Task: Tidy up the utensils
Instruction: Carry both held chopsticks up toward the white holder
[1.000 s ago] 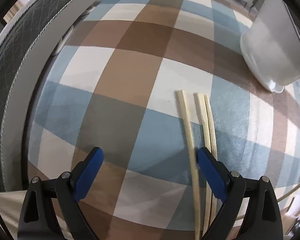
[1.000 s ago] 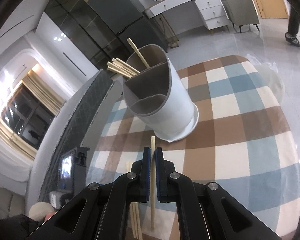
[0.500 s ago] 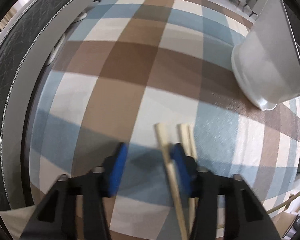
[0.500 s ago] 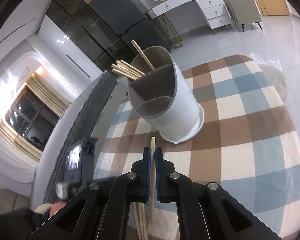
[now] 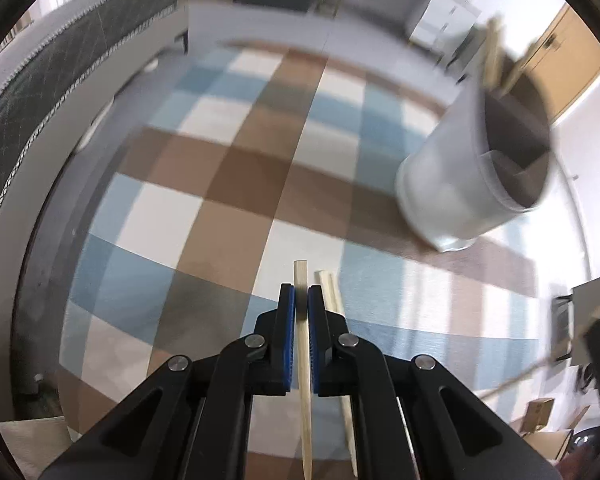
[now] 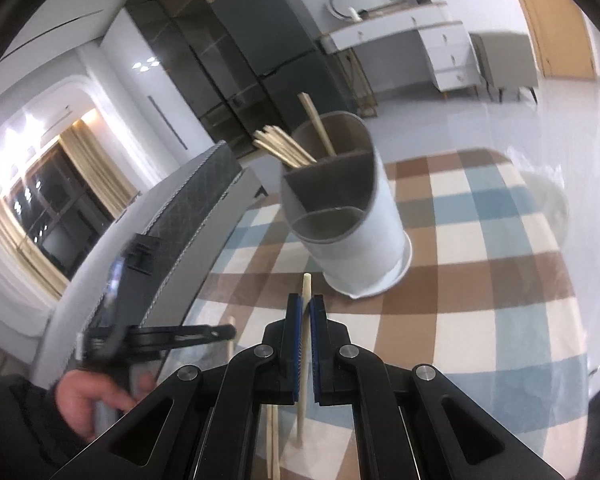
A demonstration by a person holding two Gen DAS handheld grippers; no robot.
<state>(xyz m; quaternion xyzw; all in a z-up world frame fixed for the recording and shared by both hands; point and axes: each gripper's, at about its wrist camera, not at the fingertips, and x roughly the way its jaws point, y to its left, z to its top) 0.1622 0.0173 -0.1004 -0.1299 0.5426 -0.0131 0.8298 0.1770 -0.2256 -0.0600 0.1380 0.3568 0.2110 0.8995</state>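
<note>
In the left wrist view my left gripper [image 5: 300,290] has its blue jaws closing, the pads pressing on a pale wooden chopstick [image 5: 305,380] that is lifted off the checked tablecloth [image 5: 228,184]. Two more chopsticks [image 5: 342,360] lie just right of it. The white utensil holder [image 5: 460,200], grey inside and divided, stands at the right. My right gripper [image 6: 305,300] is shut on another chopstick [image 6: 306,284] in front of the holder [image 6: 360,240]. Several chopsticks [image 6: 284,148] stand in its back compartment. A hand [image 6: 88,404] carries the left gripper [image 6: 228,332] at the left.
A grey quilted headboard or sofa back [image 5: 40,92] runs along the table's left side. Across the room stand a dark fridge [image 6: 268,40] and a white dresser [image 6: 420,40]. Cardboard boxes [image 5: 540,420] sit on the floor past the table's right edge.
My left gripper went from wide open to shut on a chopstick and rose, tilting up so the holder's rim shows. The right gripper kept its chopstick and shifted slightly.
</note>
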